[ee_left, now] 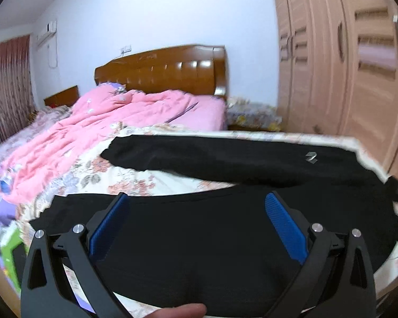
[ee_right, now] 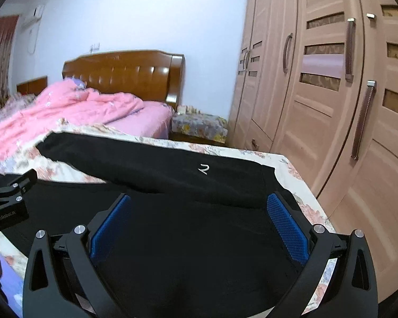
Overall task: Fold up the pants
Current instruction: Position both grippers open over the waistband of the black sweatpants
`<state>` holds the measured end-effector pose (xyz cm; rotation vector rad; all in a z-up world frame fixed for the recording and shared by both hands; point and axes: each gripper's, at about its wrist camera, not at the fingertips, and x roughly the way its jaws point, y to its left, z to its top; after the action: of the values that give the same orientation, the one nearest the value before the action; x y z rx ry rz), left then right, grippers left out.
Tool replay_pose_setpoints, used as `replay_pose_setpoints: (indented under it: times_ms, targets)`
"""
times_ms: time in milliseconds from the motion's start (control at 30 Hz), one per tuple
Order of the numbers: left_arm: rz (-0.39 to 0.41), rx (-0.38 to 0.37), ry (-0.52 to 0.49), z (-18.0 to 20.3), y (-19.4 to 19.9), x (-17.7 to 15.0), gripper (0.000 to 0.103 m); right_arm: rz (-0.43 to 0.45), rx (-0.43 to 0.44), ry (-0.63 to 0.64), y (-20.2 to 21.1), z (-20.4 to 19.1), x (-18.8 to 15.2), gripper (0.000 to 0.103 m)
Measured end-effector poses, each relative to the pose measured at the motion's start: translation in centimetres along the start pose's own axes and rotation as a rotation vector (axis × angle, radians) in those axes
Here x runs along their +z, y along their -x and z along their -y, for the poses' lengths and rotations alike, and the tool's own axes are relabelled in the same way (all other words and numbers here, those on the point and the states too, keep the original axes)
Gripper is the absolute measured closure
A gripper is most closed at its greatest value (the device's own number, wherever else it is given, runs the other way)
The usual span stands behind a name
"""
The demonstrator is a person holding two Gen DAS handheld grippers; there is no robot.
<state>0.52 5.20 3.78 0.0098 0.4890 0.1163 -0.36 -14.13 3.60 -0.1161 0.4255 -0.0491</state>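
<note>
Black pants (ee_left: 225,164) lie spread on a floral-sheeted bed, both legs running left, one far and one near, with a small white logo on the far leg. They also show in the right wrist view (ee_right: 172,169). My left gripper (ee_left: 196,206) is open, its blue pads wide apart above the near leg. My right gripper (ee_right: 199,206) is open over the pants near the waist end. The left gripper's black body (ee_right: 8,201) shows at the left edge of the right wrist view.
A pink quilt (ee_left: 100,122) is bunched on the far side of the bed before a wooden headboard (ee_left: 161,71). A tall wardrobe (ee_right: 331,92) stands to the right. The bed's edge (ee_right: 305,185) lies close to the right gripper. A small covered stand (ee_right: 199,127) sits by the wall.
</note>
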Motion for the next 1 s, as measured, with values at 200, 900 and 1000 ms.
replay_pose_setpoints:
  times_ms: [200,900,1000]
  targets:
    - [0.008,0.060,-0.093,1.6,0.3,-0.9,0.001,-0.047,0.014,-0.009,-0.4,0.5,-1.5,0.004]
    - [-0.025,0.023,-0.067,2.1,-0.7,-1.7,0.001,-0.022,0.072,0.056,0.6,0.2,-1.7,0.004]
    - [-0.039,0.039,-0.118,2.5,-0.3,-2.9,0.001,-0.046,0.044,0.116,0.7,-0.3,-2.9,0.004]
